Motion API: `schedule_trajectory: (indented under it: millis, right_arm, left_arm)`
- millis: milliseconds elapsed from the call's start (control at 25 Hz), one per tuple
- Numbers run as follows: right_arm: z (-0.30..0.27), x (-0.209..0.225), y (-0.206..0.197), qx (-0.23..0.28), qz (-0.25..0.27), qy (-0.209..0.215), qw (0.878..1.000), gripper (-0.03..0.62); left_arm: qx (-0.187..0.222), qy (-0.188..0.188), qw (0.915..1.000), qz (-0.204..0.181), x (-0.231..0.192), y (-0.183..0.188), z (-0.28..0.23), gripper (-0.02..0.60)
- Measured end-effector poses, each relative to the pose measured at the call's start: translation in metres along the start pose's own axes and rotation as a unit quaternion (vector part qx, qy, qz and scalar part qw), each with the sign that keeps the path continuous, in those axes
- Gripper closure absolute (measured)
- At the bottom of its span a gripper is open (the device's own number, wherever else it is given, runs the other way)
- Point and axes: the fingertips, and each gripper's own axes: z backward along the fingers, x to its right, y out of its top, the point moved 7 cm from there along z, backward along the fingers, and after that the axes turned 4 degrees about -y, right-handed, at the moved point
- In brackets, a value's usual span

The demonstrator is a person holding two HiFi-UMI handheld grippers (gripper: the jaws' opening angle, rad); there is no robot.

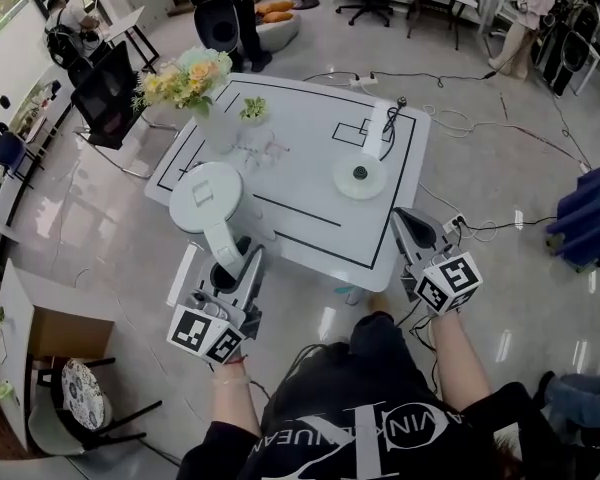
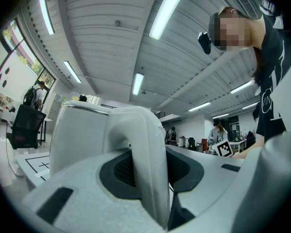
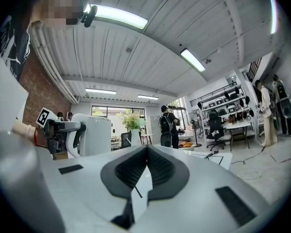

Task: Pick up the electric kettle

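The white electric kettle is over the front left part of the white table, off its round base. My left gripper is shut on the kettle's curved handle, which runs upright between the two dark pads. The kettle body fills the space just beyond. I cannot tell whether the kettle rests on the table. My right gripper is at the table's front right edge, shut with nothing in it. From there the kettle and the left gripper show at the left.
A vase of flowers and small glass items stand at the table's far left. A power strip and cable lie beyond the base. Chairs, desks and people are farther off. A blue bin sits on the floor at right.
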Motion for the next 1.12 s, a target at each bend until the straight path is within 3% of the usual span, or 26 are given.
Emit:
schedule_trajectory:
  millis: [1120]
  right_arm:
    - [0.011,-0.001,-0.003,0.005,-0.002,-0.016,1.000,0.595]
  left_arm:
    - [-0.001,-0.019,0.9998,-0.004,-0.001,0.005,-0.005,0.466]
